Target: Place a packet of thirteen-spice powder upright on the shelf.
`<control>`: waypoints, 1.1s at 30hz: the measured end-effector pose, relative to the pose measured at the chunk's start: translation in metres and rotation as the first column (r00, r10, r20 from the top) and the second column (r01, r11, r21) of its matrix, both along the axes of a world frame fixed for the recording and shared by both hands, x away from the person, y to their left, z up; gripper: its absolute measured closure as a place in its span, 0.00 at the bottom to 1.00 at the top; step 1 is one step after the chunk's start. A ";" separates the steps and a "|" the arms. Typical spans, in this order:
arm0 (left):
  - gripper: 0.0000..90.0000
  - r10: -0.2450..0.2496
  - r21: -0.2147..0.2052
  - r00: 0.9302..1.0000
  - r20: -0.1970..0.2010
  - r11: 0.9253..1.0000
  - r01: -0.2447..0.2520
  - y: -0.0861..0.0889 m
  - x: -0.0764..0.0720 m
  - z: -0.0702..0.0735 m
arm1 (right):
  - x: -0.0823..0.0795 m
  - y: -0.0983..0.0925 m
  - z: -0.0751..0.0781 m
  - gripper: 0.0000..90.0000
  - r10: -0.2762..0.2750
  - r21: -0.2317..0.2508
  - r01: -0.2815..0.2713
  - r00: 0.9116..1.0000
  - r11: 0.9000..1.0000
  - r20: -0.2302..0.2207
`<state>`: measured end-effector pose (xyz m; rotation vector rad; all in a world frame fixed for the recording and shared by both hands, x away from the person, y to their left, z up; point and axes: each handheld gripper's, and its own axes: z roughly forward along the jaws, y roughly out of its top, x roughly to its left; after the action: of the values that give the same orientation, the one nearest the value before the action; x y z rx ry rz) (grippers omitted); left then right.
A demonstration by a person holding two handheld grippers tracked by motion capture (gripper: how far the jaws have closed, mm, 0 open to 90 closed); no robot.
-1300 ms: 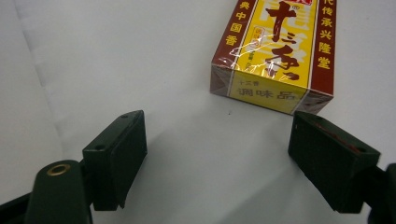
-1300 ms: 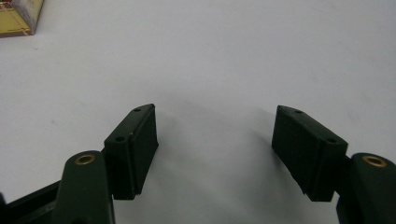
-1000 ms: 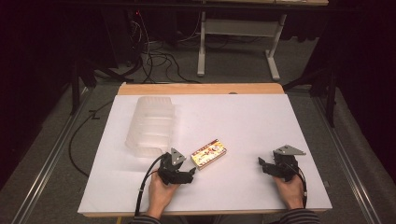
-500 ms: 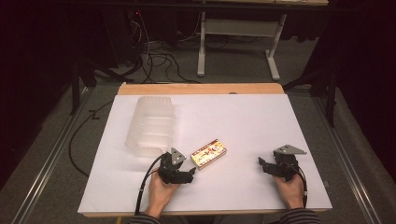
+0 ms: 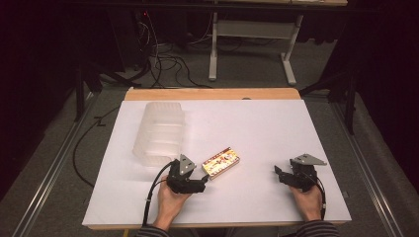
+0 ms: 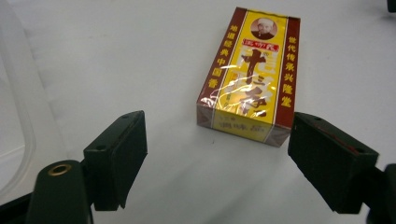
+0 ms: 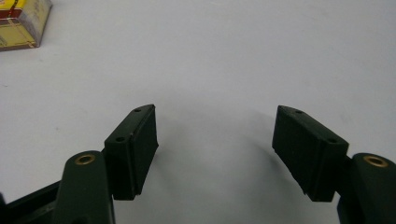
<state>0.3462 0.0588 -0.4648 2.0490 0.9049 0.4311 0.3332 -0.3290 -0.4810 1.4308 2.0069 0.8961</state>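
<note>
From above: box (image 5: pixel 221 162) flat on table (image 5: pixel 257 128), at one o'clock of left gripper (image 5: pixel 201 182); right gripper (image 5: pixel 277 174) well apart, jaws spread. Along left jaws: spread wide, box (image 6: pixel 250 74) just ahead at one o'clock, ungrasped. Approach step, probably; next, advance and straddle before clamping.

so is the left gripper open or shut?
Open: the left gripper has its jaws spread wide, short of the yellow box, not touching it.

the clear container (image 6: pixel 14 121) is cut off by the left gripper view's left edge.
</note>
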 end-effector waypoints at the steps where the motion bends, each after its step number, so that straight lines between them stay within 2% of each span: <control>1: 0.23 0.000 0.000 1.000 0.000 1.000 0.000 0.000 0.000 0.000 | 0.000 0.000 0.000 0.35 0.001 -0.001 -0.001 1.000 1.000 0.003; 5: 0.23 -0.011 -0.023 1.000 0.009 1.000 0.012 -0.004 0.002 0.005 | -0.001 0.000 0.000 0.34 0.006 0.005 -0.006 1.000 1.000 0.011; 9: 0.23 -0.029 -0.072 0.999 0.036 0.997 0.031 -0.008 0.004 0.011 | -0.003 -0.002 0.001 0.33 0.009 0.021 -0.009 1.000 1.000 0.027; 11: 0.24 -0.029 -0.074 0.999 0.039 0.997 0.032 -0.009 0.004 0.012 | -0.003 -0.002 0.001 0.33 0.011 0.025 -0.012 0.999 1.000 0.032; 15: 0.25 -0.032 -0.067 0.999 0.039 0.997 0.035 -0.015 0.006 0.014 | -0.004 -0.003 0.002 0.32 0.014 0.043 -0.015 0.999 0.999 0.042; 22: 0.26 -0.034 -0.044 0.999 0.029 0.998 0.035 -0.023 0.011 0.016 | -0.005 -0.003 0.002 0.32 0.016 0.043 -0.018 0.999 0.999 0.047; 33: 0.23 -0.067 -0.010 0.998 0.012 0.998 0.067 -0.042 0.025 0.020 | -0.005 -0.003 0.001 0.33 0.016 0.042 -0.018 0.999 0.999 0.048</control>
<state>0.3713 0.0169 -0.4443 2.0584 0.8274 0.4009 0.3285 -0.3322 -0.4795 1.4039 1.9785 0.9762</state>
